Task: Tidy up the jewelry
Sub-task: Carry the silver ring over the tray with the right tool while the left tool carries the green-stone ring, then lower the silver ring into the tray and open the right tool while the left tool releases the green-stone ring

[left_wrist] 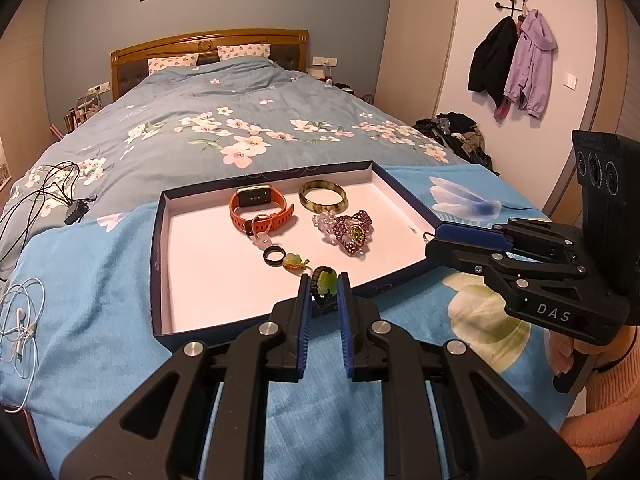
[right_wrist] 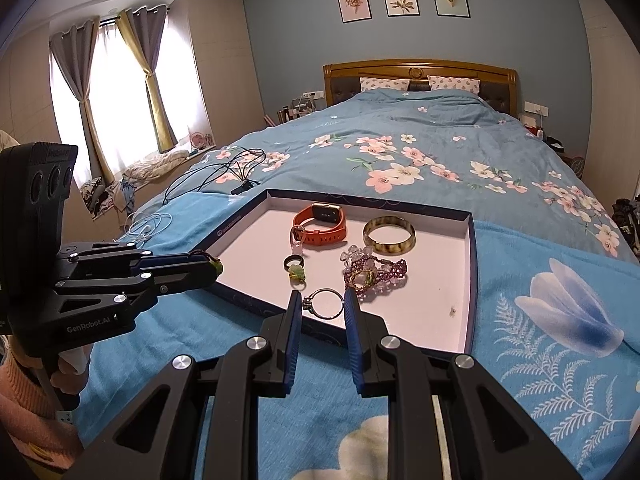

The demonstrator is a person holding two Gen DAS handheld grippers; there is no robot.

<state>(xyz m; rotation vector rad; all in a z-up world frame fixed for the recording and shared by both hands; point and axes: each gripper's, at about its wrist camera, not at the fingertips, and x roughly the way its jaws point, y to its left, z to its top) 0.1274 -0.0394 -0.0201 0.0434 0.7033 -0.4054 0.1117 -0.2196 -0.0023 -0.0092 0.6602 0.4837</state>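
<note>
Green pendant: a small green stone on a dark braided cord, pinched between the blue pads of the left tongs at the near edge of the tray; in the right wrist view it shows as a green bit at the tips.
Left tongs: closed down to a narrow gap on the pendant, holding it by its sides.
Silver ring: a thin metal band with a small stone setting, upright between the pads of the right tongs, over the near rim of the tray.
Right tongs: nearly closed, gripping the ring across its width; from the left wrist view only the tips and a sliver of the ring show.
Handling: both pieces look light, hard and smooth, so I judge they could slip or twist out of the pads; the ring is best held across the band, not on the setting, and the pendant on the stone rather than the loose cord.
Tray: a shallow dark-rimmed box lid with a pale floor, lying on the bed.
Already in the tray: an orange watch, a mottled bangle, a purple beaded bracelet, a black ring and a small green charm touching it.
Beside the tray: cables and white earphones on the blanket, well apart from the jewelry.
</note>
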